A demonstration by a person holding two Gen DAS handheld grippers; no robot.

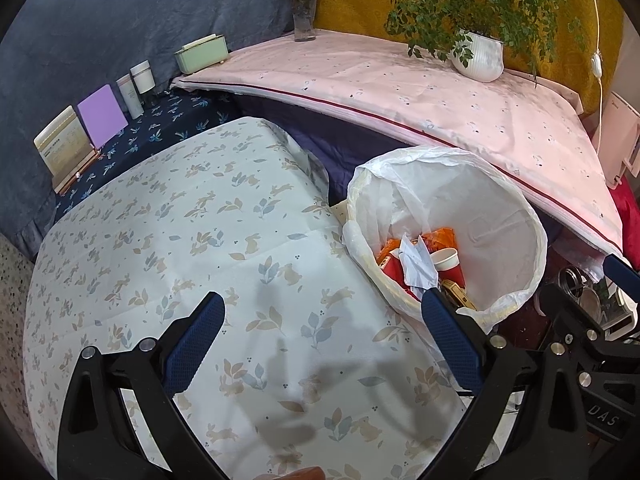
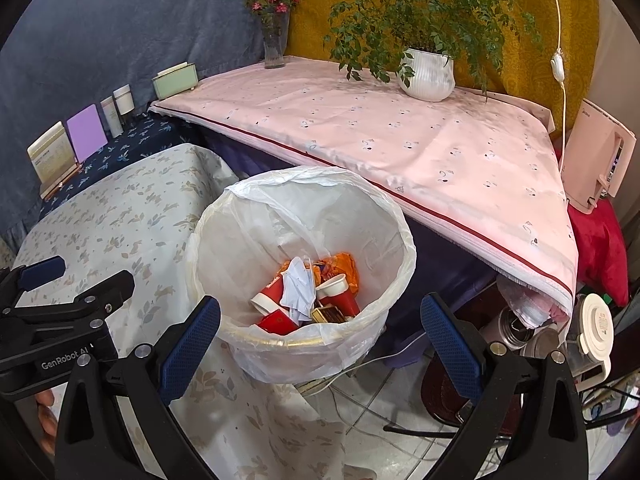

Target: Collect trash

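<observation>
I see both tools wide, empty: left tool (image 1: 322,320), right tool (image 2: 320,322) | trash (image 2: 308,296) lies in lined bin (image 2: 248,344) beside rabbit-print counter (image 1: 200,240) | left tool reads "GenRobot AI"

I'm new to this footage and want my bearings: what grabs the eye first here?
The white-lined trash bin stands out, sitting between the rabbit-print cloth and the pink-covered table, with red paper cups, crumpled white paper and an orange wrapper inside. Behind it, a leafy plant in a white pot stands on the pink table. Both the left gripper and right gripper are open and empty.
</observation>
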